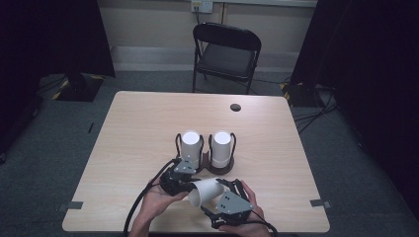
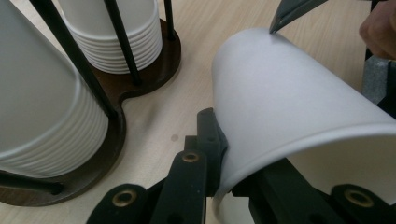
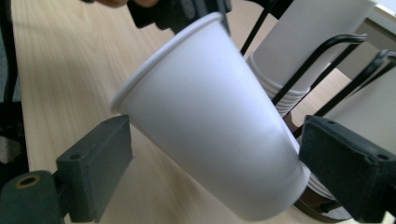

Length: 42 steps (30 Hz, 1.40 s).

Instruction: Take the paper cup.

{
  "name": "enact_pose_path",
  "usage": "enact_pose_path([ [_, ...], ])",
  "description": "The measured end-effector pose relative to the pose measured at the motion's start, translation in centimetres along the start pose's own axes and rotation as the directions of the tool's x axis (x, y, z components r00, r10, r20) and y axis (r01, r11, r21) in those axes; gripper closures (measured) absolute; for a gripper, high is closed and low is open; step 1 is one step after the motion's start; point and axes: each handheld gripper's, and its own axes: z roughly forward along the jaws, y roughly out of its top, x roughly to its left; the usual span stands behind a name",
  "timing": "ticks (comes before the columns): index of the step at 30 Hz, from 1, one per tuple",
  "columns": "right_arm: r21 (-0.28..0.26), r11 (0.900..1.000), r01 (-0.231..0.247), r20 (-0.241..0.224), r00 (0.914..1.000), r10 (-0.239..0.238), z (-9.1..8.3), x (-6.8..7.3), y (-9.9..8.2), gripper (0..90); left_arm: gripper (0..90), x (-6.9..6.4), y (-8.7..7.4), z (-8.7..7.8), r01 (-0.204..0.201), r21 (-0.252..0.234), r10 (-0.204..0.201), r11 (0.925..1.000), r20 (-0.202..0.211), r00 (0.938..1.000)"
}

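Paper cup (image 1: pixel 206 191), white and lying tilted on its side above the table (image 1: pixel 128 128), is pinched at its rim by the left gripper (image 1: pixel 187 189). In the left gripper view the two black jaws are clamped tight on the rim wall, one inside the mouth and one outside, with the cup (image 2: pixel 299 107) stretching away from them. The right gripper (image 1: pixel 228 189) is released: in the right gripper view its jaws stand wide on either side of the cup's (image 3: pixel 219 130) narrow bottom end, and a gap shows between each pad and the paper (no pad presses on it). The cup's open mouth points toward the table's near edge and the person's left hand (image 1: pixel 157 201); its base points toward the far right.

Both grippers sit close to the middle of the table's near edge, with the person's right hand (image 1: pixel 242 228) at that edge. Just beyond them, near the table's centre, stands a dark double holder (image 1: pixel 220 169) with black wire uprights. It carries two stacks of white cups, upside down: the left stack (image 1: pixel 191 144) and the right stack (image 1: pixel 222 147), side by side. A small dark round hole (image 1: pixel 235 107) lies near the far edge. Behind the table, a black folding chair (image 1: pixel 226 54) stands on the grey floor.
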Motion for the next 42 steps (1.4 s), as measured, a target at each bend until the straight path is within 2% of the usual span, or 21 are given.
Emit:
enact_pose_path([
  [6,0.002,0.9999,0.016,-0.033,0.9993,-0.016,0.9,0.5,0.4,8.9,88.0,-0.2,0.1,0.2,0.004,-0.006,-0.004,1.0000,0.030,0.9995],
  [10,0.000,0.9993,0.036,-0.033,0.9988,-0.036,1.4,0.8,0.7,10.6,88.3,-0.3,0.2,0.2,0.005,-0.007,-0.005,1.0000,0.064,0.9979],
  [11,0.000,0.9992,0.040,-0.035,0.9986,-0.040,1.5,0.8,0.7,11.5,88.3,-0.4,0.2,0.3,0.004,-0.004,-0.004,1.0000,0.058,0.9983],
  [15,-0.003,0.9997,0.026,-0.059,0.9979,-0.026,1.9,0.8,0.6,12.9,88.3,-0.3,0.1,0.6,0.007,-0.004,-0.007,1.0000,0.070,0.9975],
  [19,-0.012,0.9993,0.036,-0.047,0.9982,-0.037,2.3,1.1,0.7,15.2,88.6,-0.6,0.3,0.8,-0.005,-0.015,0.006,0.9999,0.121,0.9926],
  [22,-0.004,0.9985,0.055,-0.039,0.9977,-0.055,2.4,1.3,0.9,17.1,88.3,-0.5,0.3,1.0,-0.002,-0.005,0.003,1.0000,0.125,0.9922],
  [25,-0.008,0.9992,0.040,-0.047,0.9981,-0.040,2.2,1.1,1.0,17.9,88.2,-0.4,0.3,1.0,0.010,-0.016,-0.008,0.9998,0.136,0.9907],
  [30,-0.018,0.9997,0.019,-0.057,0.9982,-0.020,2.0,0.9,0.9,19.5,87.8,-0.5,0.1,1.2,0.003,-0.026,0.000,0.9997,0.134,0.9910],
  [34,-0.018,0.9998,0.002,-0.062,0.9981,-0.003,1.9,0.7,0.8,19.6,87.5,-0.4,-0.1,1.3,0.025,-0.045,-0.018,0.9987,0.146,0.9891],
  [42,-0.033,0.9995,0.001,-0.053,0.9986,-0.003,2.0,0.8,0.8,21.5,87.0,-0.3,-0.4,1.2,0.033,-0.051,-0.026,0.9982,0.145,0.9891],
])
